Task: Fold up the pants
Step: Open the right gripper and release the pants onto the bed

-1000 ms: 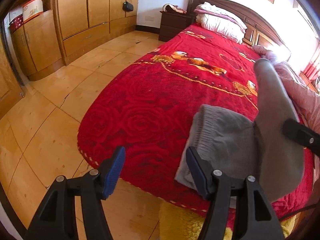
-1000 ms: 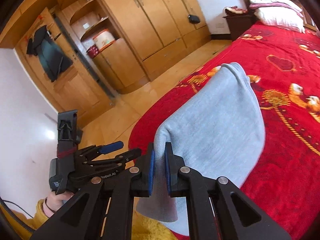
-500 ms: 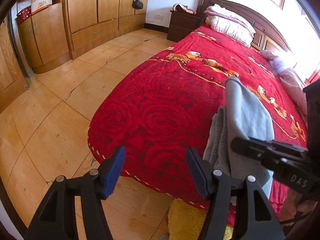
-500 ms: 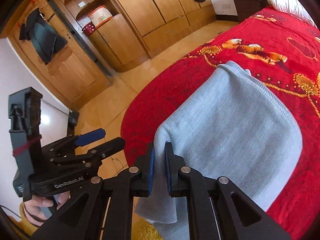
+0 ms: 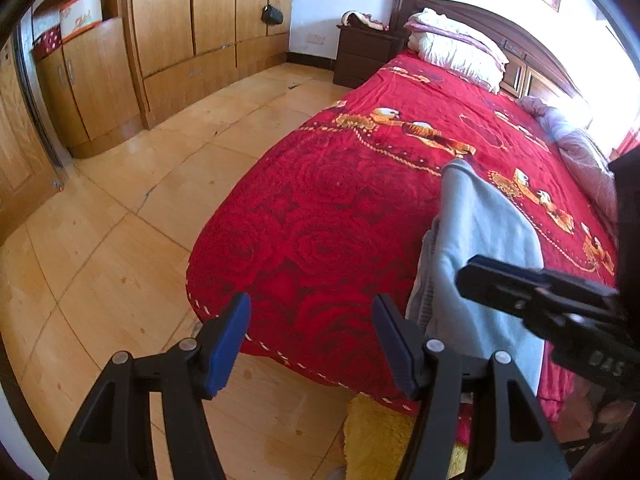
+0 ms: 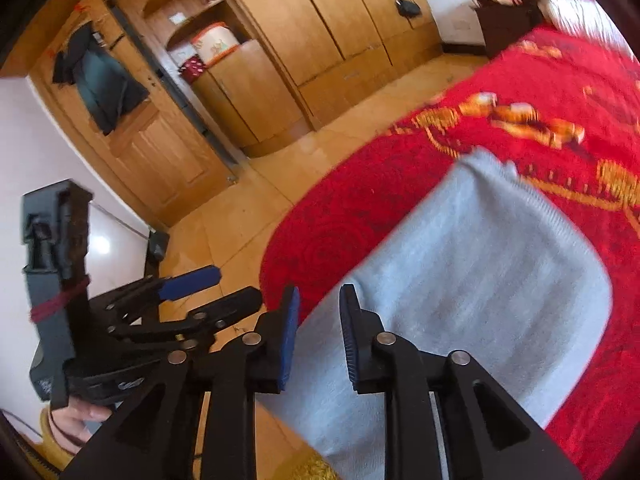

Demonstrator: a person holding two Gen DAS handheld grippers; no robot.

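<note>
The grey pants (image 6: 472, 280) lie folded over on the red bed (image 5: 332, 216), near its foot corner, the lower edge hanging just past the bed's edge. The right gripper (image 6: 318, 336) has just been opening its fingers: they now stand a narrow way apart with no cloth pinched, the pants lying beyond them. This looks like the release that ends one fold. The left gripper (image 5: 310, 340) holds its fingers wide apart on nothing, over the bed's corner and the floor (image 5: 120, 200). The next move probably calls for drawing the right gripper clear without dragging the top layer, then either smoothing the bundle or taking a fresh edge for a further fold. The left view shows the stack edge-on, with a ribbed layer under the top one; the right view shows only the flat top layer, but also the person's hand (image 6: 80, 420) on the left gripper's handle.
</note>
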